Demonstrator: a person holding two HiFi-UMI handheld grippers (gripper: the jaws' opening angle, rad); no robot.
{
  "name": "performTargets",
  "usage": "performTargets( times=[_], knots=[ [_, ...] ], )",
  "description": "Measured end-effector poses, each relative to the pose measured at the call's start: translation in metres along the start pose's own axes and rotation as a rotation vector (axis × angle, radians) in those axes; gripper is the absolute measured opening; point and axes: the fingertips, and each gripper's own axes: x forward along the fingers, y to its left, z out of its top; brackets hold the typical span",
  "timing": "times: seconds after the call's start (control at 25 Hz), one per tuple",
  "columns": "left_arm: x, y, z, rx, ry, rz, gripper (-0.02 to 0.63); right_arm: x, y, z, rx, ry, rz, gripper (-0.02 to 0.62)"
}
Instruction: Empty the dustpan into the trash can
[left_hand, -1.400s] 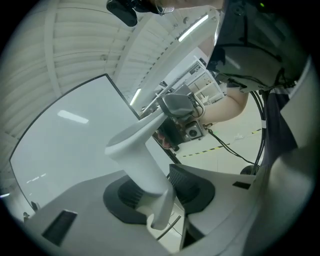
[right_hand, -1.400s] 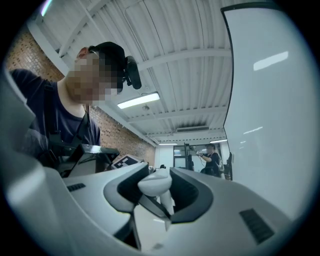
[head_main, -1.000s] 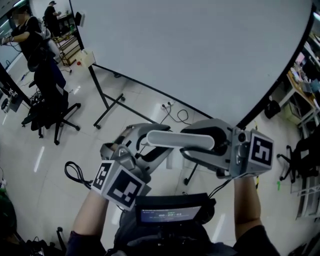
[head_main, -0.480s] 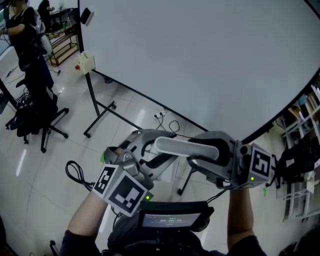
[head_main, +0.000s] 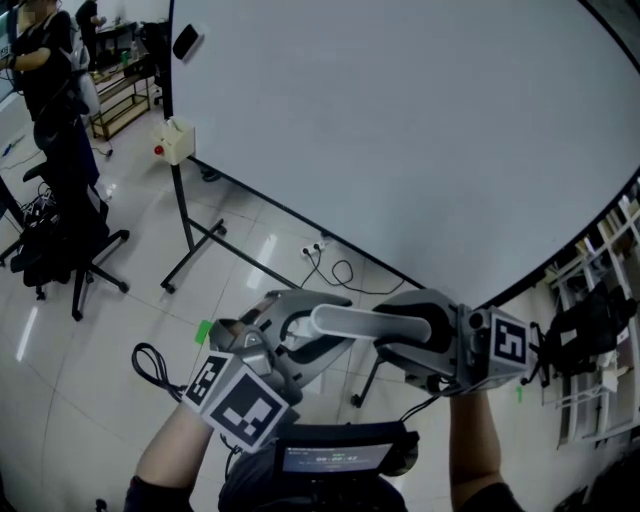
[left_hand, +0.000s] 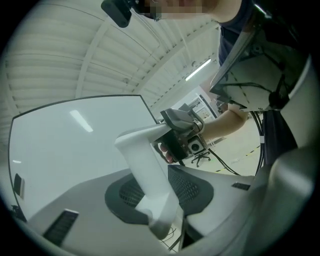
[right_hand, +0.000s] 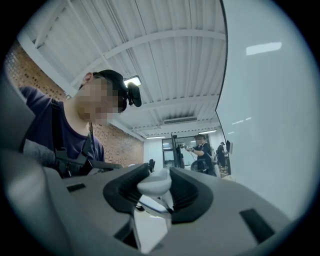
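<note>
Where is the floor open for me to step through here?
Bare tile lies left, between the office chair and the stand foot, and on toward you. Crowded: cables under the whiteboard ahead, shelving at right, a person beyond the chair.

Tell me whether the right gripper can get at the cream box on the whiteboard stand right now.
Probably not. The right gripper is clamped on the white handle, and the cream box hangs far off on the whiteboard stand, well beyond where the gripper is.
</note>
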Motion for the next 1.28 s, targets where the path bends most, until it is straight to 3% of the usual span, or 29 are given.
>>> performTargets(
  times=[0.24,0.48,0.72,0.88,1.28],
  knots=[
    [-0.004,0.005,-0.014,-0.020,-0.016,-0.056,0.120,0.005,-0.015,-0.012,0.077,-0.046,-0.007,0.152],
    [0.008,0.013,-0.036,-0.034,0.032,-0.077,0.118,0.003,-0.036,-0.025,0.100,-0.046,-0.010,0.152],
    [0.028,0.031,-0.063,-0.050,0.125,-0.075,0.117,-0.002,-0.071,-0.036,0.123,-0.076,-0.002,0.152],
    [0.051,0.038,-0.083,-0.050,0.178,-0.077,0.115,-0.018,-0.092,-0.051,0.155,-0.042,0.014,0.152],
    [0.114,0.027,-0.140,0.033,0.367,-0.094,0.115,-0.058,-0.137,-0.084,0.180,-0.049,0.025,0.149]
  ],
)
